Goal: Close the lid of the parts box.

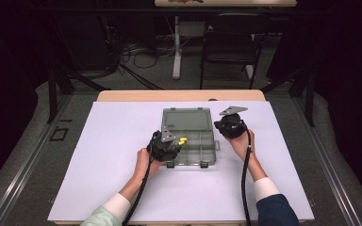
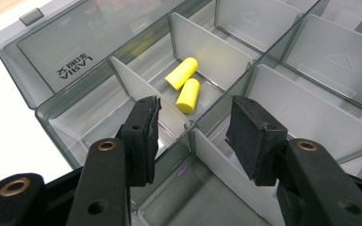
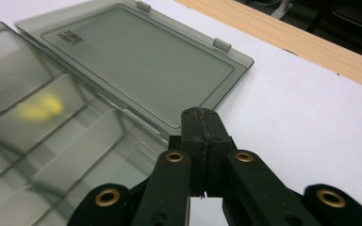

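Earplugs (image 2: 185, 84), two yellow ones, lie touching in a middle compartment of the open box (image 1: 206, 151), whose lid (image 3: 141, 61) lies flat behind. We hover our left gripper (image 2: 193, 127) just above, jaws apart and empty; our right gripper (image 3: 201, 123) sits pressed together beside the lid's edge. Next, we judge, comes closing the lid.

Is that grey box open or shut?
Open: the box has its lid folded back flat on the table, and two yellow earplugs lie uncovered inside.

A white sheet (image 1: 122, 155) is covering the wooden surface (image 1: 179, 95); 1 black chair (image 1: 228, 42) is standing beyond.
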